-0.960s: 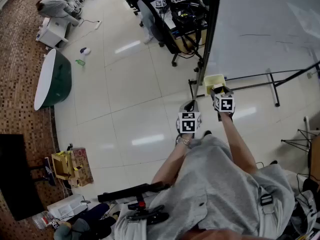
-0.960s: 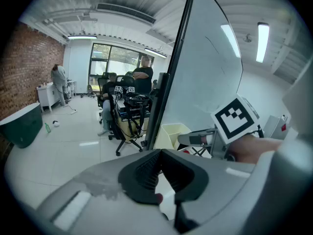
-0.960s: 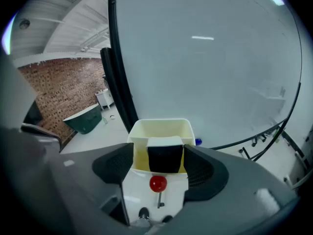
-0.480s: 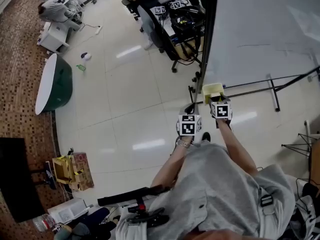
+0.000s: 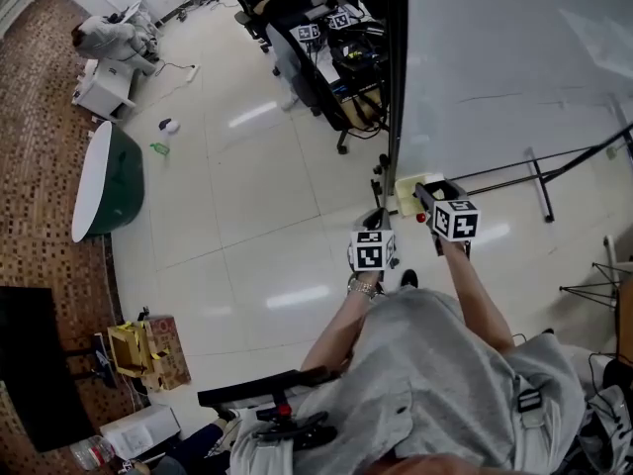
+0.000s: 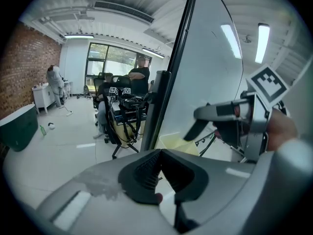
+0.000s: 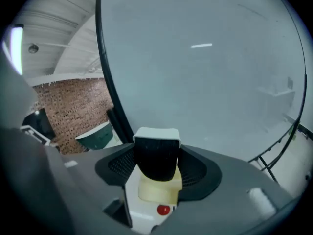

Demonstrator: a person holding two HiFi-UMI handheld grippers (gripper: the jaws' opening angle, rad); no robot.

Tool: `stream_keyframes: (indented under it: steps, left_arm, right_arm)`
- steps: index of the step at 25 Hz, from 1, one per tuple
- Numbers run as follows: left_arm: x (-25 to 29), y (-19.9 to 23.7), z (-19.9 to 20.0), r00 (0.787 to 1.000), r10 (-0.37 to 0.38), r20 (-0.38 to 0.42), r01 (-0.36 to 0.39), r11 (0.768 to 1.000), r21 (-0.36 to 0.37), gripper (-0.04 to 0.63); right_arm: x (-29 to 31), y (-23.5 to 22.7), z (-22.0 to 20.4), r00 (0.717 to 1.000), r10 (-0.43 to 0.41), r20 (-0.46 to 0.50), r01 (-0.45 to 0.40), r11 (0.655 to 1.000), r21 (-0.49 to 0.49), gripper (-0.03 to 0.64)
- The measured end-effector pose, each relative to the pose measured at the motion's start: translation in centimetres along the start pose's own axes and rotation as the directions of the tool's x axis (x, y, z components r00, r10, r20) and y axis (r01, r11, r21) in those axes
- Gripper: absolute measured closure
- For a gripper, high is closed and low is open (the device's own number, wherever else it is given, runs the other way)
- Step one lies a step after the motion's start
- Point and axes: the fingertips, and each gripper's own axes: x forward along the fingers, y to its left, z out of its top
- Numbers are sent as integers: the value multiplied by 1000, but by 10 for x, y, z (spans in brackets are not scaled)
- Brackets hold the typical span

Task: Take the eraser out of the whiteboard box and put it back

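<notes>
The eraser (image 7: pixel 155 155), black felt with a white back, stands upright between the pads of my right gripper (image 7: pixel 156 164). The jaws are closing and both pads touch its sides. Directly under it is the pale yellow whiteboard box (image 7: pixel 161 187). In the head view the box (image 5: pixel 407 190) hangs at the lower left corner of the whiteboard (image 5: pixel 514 57), with my right gripper (image 5: pixel 427 199) just to its right. My left gripper (image 5: pixel 377 217) hovers below and left of the box, shut and empty. The left gripper view shows its own jaws (image 6: pixel 160 155) closed, the box (image 6: pixel 176 143) beyond them and the right gripper (image 6: pixel 215 115) above.
The whiteboard's black stand legs (image 5: pixel 539 181) spread over the tiled floor to the right. Office chairs and a cluttered desk (image 5: pixel 326 38) stand behind the board's left edge. A green round table (image 5: pixel 109 166) and a cardboard box (image 5: pixel 143 349) are far left.
My right gripper has drawn back from over the box toward the lower right, so the box now shows at its left. The left gripper has hardly moved.
</notes>
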Motion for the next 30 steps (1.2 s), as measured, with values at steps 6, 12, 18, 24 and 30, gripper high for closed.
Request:
stream_keyframes:
  steps: [6,12,18,24,30]
  left_arm:
    - [0,-2,4,1000,-2,14,2,1000,7,592]
    - [-1,8,1,1000,17,4,-17,1000,-9,592]
    - [1,2,0,1000,25,1,-25,1000,-4,592]
    - [8,-20,-2,1000,18,7,-18,1000,4,592]
    - [7,-48,1,996,-4,84,4,1000,-8,592]
  right_arm:
    - [32,-6,-5,999,-21,-36,20,999,-40,351]
    - [69,-24,-66,983,-98,-154,84,992,-96,347]
    - [72,-20,-68,985,-63,-162,46,993,-109,332]
    - [45,-27,-53,992,-75,-105,64,992,-106,334]
    - [8,-33,-46,998,-57,-6,56,995,-81,612]
